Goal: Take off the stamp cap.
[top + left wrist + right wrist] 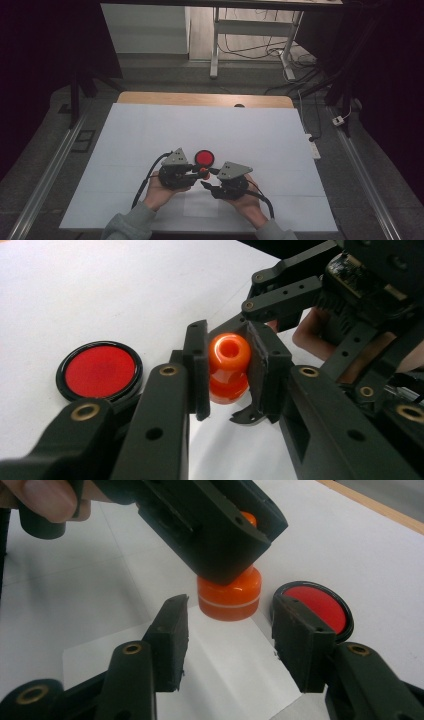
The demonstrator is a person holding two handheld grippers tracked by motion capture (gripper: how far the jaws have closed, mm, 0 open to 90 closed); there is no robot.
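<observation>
Orange knob (228, 367) clamped in left claw (227, 371), right claw (227, 645) just short — open.

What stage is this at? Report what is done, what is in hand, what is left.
Done: the left gripper is shut on the upper part of the glossy orange plastic bottle-shaped piece, held above the white table sheet.
In hand: the right gripper sits open just short of the piece's wider base, jaws either side, not pressing.
Left: probably closing on that base to twist or pull it. The round red disc with a black rim lies untouched beside them.
</observation>
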